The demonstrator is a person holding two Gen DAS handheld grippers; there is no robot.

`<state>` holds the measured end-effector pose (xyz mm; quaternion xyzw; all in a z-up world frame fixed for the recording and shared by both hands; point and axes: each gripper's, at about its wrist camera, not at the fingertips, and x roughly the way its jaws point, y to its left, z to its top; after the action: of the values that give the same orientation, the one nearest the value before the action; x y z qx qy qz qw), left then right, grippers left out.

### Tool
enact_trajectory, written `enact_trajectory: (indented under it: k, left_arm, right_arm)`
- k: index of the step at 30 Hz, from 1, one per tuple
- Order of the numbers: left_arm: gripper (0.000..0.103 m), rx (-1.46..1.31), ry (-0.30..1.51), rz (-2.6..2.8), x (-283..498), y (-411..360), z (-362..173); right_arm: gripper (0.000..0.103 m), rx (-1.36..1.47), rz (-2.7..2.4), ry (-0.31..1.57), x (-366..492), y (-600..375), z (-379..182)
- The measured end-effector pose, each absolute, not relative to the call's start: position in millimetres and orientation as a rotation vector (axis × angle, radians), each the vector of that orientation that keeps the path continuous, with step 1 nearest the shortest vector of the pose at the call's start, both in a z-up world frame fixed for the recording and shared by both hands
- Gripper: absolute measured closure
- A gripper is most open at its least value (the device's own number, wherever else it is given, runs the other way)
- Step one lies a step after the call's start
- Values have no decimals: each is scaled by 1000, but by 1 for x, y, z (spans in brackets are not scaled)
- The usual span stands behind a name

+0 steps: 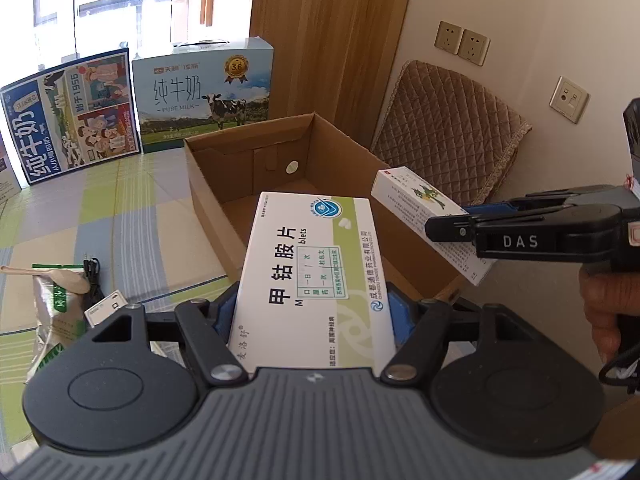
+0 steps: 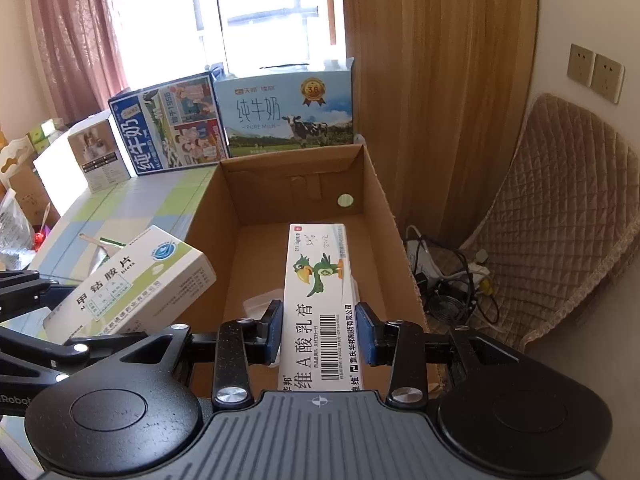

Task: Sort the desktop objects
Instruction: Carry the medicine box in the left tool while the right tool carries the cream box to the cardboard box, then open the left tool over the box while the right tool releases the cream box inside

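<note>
Clamped between the blue-padded fingers of the left gripper: a white-and-green tablet box, flat face up, long axis pointing forward, near end lost under the gripper body, far end jutting past the near-left rim of the open cardboard box. Seen from the right wrist as tilted, still outside and above that left wall.

Left of it on the checked surface: a foil pouch, a pale spoon lying across it, a black cable, a small white item just beside the fingers. Further back, upright against the window: two milk cartons side by side, a dark-blue one and a light-blue one with a cow.

Centre: cardboard box open at the top, brown floor mostly bare, a round pale sticker on its far wall, and something pale and translucent on the floor near the front, too hidden to name.

Right: pinched at its long sides by the right gripper, a narrow white ointment box with a green parrot, held over the box interior, pointing toward the far wall. Beyond the right wall, a quilted brown cushion against the wall, with tangled cables on the floor.
</note>
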<state>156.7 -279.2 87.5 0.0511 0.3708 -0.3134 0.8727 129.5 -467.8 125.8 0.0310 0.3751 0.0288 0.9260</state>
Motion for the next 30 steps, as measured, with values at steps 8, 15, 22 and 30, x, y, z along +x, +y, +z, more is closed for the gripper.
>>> enact_trajectory:
  k: [8, 15, 22, 30]
  left_arm:
    - [36, 100, 801, -656, 168, -298, 77]
    - [36, 92, 811, -655, 172, -307, 70]
    - [36, 90, 810, -651, 179, -315, 66]
    - [35, 103, 813, -659, 184, -327, 60]
  right_arm:
    - [68, 81, 63, 784, 140, -480, 119]
    - [68, 88, 61, 791, 147, -485, 116]
    - [68, 104, 54, 804, 152, -490, 112]
    - [68, 113, 47, 811, 156, -495, 109]
